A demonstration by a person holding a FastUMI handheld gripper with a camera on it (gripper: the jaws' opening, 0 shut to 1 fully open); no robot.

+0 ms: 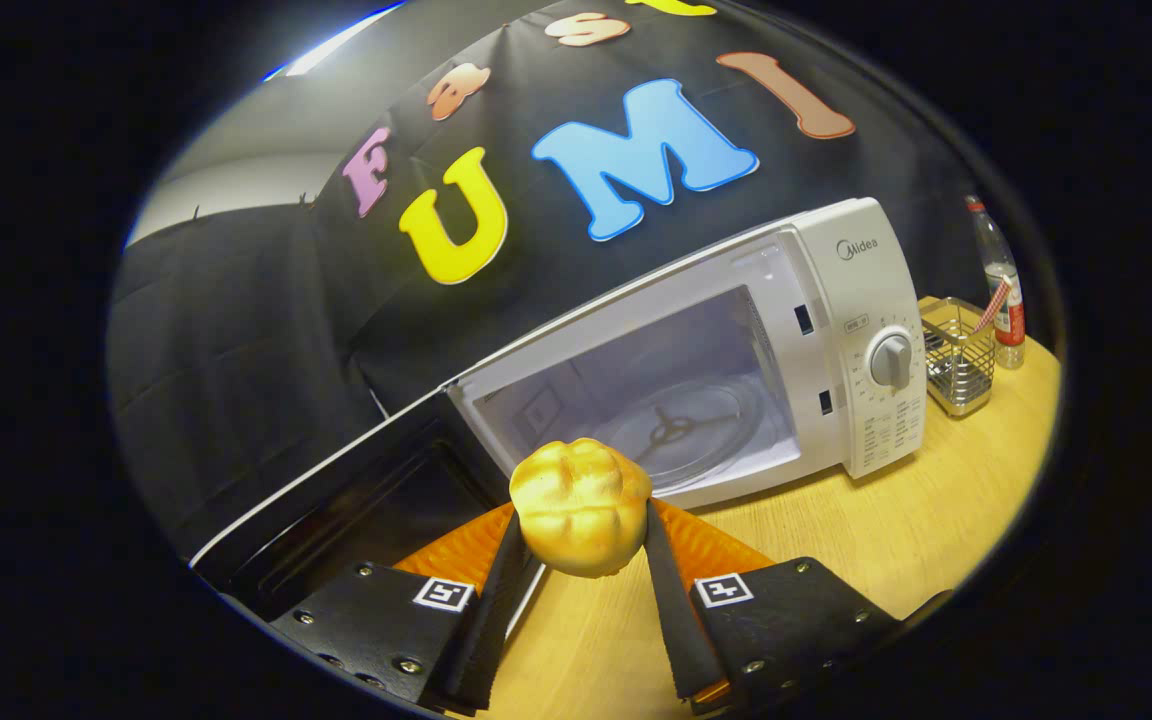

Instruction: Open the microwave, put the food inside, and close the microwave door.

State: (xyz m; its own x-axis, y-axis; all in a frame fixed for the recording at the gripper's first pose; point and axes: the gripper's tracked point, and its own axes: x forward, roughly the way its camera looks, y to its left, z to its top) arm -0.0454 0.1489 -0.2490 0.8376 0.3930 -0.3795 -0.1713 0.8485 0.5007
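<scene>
The tool (581, 520) grips the golden bun (581, 505), a finger pressing each side; the bun hangs above the wooden surface (896, 520). Just beyond stands the microwave (856, 330), door (336, 500) swung open.

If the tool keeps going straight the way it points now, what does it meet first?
The tool, shut on the golden-yellow bread roll, points at the white microwave's open cavity. The glass turntable looks first in line, though depth is unclear.
</scene>
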